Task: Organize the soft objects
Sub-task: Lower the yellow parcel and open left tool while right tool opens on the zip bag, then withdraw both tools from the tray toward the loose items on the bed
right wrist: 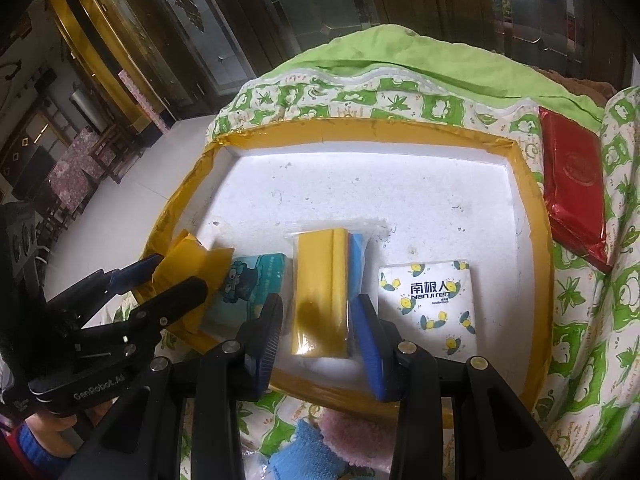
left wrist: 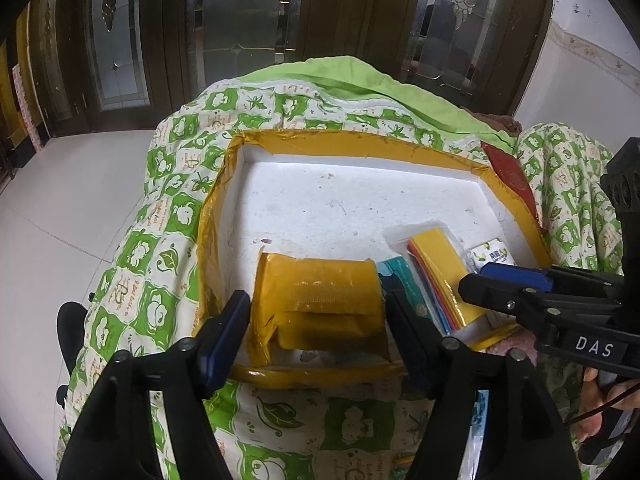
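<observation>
Down in the lower centre of the right wrist view, the right gripper [right wrist: 318, 332] has its jaws apart, straddling the near end of a clear packet of folded cloths [right wrist: 326, 292] without visibly pinching it. That packet lies flat on the white foam floor of the yellow-taped tray [right wrist: 532, 216], long axis running from the camera toward the tray's far wall, yellow layer on the left, blue on the right. Just left of it lies a teal cartoon-print pack [right wrist: 250, 280]; just right, a white lemon-print tissue pack [right wrist: 430, 300], its printed text upright to the camera. Outside the tray at the upper right, a red foil pack [right wrist: 576, 184] rests on the green-and-white quilt [right wrist: 580, 340], long axis running away from the camera.

Over in the left wrist view, the left gripper [left wrist: 318, 320] comes in from the bottom edge, jaws wide apart on either side of a yellow tape-wrapped bundle [left wrist: 320, 304] at the tray's near edge; its long axis runs left to right across the frame. I can't tell whether the fingers touch it. The right gripper enters from the right edge, pointing leftward over the cloth packet.

A pink fluffy cloth [right wrist: 352, 436] and a blue towel [right wrist: 308, 452] lie on the quilt at the bottom of the right wrist view.
</observation>
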`<state>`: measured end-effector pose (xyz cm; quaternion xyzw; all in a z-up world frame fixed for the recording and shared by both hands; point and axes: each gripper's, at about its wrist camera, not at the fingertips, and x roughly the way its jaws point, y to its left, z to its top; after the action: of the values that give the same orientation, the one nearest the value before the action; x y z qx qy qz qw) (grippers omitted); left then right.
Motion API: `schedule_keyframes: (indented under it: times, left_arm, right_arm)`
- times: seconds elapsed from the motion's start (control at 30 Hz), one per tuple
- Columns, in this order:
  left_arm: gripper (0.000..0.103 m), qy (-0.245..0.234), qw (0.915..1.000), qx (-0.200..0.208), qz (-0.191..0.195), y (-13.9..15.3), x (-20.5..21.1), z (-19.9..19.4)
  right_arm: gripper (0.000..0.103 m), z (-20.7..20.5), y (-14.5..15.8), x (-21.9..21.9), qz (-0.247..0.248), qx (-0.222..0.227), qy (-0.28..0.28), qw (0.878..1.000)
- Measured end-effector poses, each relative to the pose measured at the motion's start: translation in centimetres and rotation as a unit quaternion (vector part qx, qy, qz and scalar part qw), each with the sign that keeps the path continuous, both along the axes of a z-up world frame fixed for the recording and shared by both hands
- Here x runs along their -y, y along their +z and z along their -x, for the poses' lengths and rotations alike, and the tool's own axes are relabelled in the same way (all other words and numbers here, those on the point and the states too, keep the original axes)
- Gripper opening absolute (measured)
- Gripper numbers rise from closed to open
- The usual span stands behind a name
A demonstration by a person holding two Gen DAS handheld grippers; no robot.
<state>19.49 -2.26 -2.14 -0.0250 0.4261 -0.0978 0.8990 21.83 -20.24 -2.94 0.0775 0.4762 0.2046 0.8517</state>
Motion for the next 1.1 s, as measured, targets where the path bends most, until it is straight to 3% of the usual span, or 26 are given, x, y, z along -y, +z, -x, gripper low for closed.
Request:
schedule_keyframes:
  times: [0.1,0.23,0.47,0.67,1.1]
  left_arm:
    - [0.08,0.006,1.0,0.005,-0.001,0.3,0.1,0.3]
    - [0.08,0.014,0.9998,0.007,0.009,0.6,-0.3,0.9]
    - [0.086,0.017,0.9994,0.026,0.014,1.7,-0.4,3.3]
    - [0.087,0.015,0.999,0.039,0.015,2.4,-0.8,6.0]
    - [0.088,0.079,0.9945,0.047,0.051,3.4,-6.7,12.2]
  right_arm:
    - [0.04,0.3,0.3,0.2,-0.003,0.004,-0.002,1.0]
    - [0.042,0.8,0.6,0.5,-0.007,0.01,-0.006,1.0]
    - [0.065,2.0,1.3,1.2,-0.011,0.026,-0.016,0.999]
    - [0.076,3.7,2.7,2.1,-0.021,0.05,-0.018,0.998]
    - [0.082,7.8,3.0,4.9,-0.044,0.046,-0.035,0.997]
